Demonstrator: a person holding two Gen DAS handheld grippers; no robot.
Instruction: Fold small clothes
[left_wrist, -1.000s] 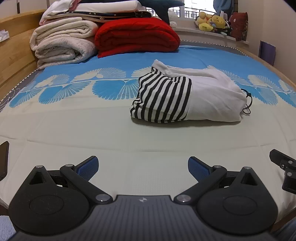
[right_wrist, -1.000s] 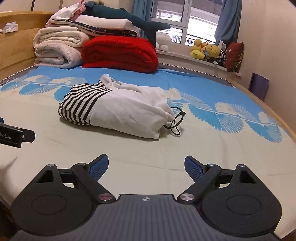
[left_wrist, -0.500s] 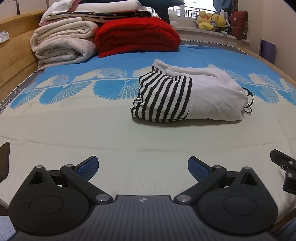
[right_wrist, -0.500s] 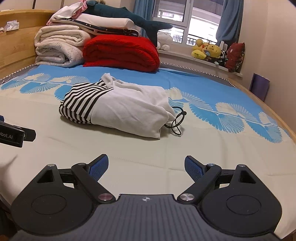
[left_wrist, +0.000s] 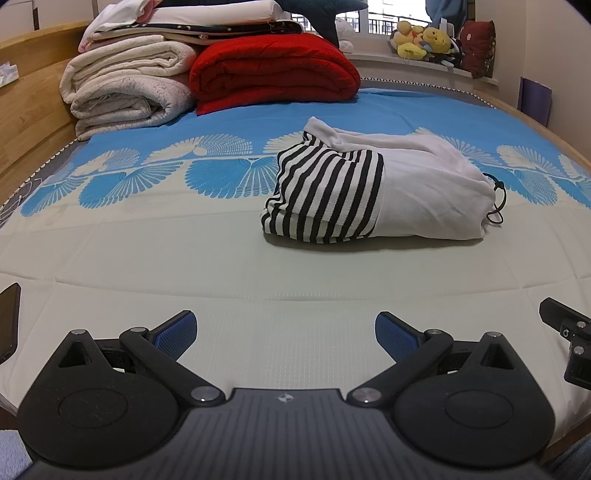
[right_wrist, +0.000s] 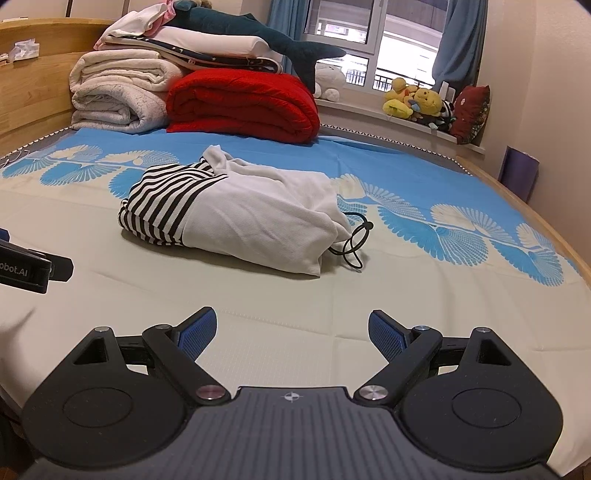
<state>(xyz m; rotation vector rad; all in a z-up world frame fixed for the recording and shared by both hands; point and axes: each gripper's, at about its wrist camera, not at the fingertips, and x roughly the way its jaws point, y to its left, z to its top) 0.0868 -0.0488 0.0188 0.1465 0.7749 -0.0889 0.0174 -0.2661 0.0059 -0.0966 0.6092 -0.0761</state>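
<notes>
Left wrist: ribbed, soft garment (left_wrist: 373, 195), striped black-and-white then plain white, lies folded on the bed (left_wrist: 147, 266), well ahead of the spread, empty left tool (left_wrist: 284, 332); right wrist: same bundle (right_wrist: 236, 218) ahead-left of the spread, empty right tool (right_wrist: 291, 332).

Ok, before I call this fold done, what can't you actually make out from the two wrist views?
- Folded garment: underside and inner layers hidden by its own top fold in both views, so how neat the fold is inside cannot be told.
- Black drawstring: its inner end is tucked under the white fabric.
- Right gripper: in the left wrist view only a corner shows at the right edge.
- Dark flat object: cut off by the left edge; unidentifiable.
</notes>
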